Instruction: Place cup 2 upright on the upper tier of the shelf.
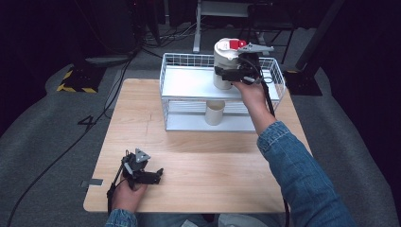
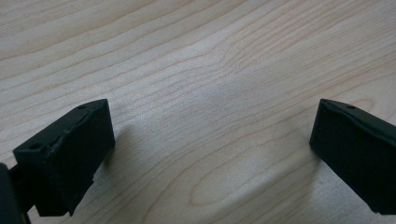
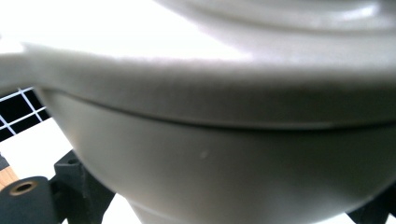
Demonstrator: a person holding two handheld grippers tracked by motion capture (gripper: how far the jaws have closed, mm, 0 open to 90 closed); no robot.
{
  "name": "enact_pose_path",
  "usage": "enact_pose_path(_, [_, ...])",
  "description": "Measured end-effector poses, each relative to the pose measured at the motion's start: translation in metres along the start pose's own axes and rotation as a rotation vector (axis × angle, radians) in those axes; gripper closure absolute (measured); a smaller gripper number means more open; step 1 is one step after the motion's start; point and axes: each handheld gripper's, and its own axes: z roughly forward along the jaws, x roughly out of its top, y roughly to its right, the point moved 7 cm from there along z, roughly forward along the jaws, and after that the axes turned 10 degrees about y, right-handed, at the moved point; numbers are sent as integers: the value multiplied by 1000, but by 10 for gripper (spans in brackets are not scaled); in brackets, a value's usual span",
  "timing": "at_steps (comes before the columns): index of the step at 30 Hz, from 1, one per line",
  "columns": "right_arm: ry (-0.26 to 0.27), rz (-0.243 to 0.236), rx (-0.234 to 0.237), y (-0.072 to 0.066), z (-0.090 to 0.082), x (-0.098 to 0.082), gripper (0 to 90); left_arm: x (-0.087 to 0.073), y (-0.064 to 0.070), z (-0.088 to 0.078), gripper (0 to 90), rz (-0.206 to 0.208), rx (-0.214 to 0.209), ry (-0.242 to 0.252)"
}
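On the white rack (image 1: 189, 82) sit two cups: right gripper (image 1: 239, 73) grips one cup (image 1: 223, 64) (bottom hidden); left gripper (image 1: 149, 176) gapes empty.

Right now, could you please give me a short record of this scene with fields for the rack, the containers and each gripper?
rack: white wire two-tier rack at the far side of the wooden table
top tier: white container with a red lid part, upright
lower tier: cream cup, upright
right gripper: closed around the white container
left gripper: open, low over the near left of the table, holding nothing
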Motion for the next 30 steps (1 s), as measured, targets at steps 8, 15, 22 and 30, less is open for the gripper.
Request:
enact_pose_path(8, [5, -1, 6, 0, 0, 0, 96, 0, 0, 0, 3, 0, 0, 0])
enact_pose_path(15, [10, -2, 18, 1, 0, 1, 87, 0, 0, 0, 3, 0, 0, 0])
enact_pose_path(22, [28, -9, 19, 1, -6, 5, 14, 0, 0, 0, 3, 0, 0, 0])
enact_pose_path(30, [33, 12, 33, 4, -20, 9, 0, 0, 0, 0, 3, 1, 0, -1])
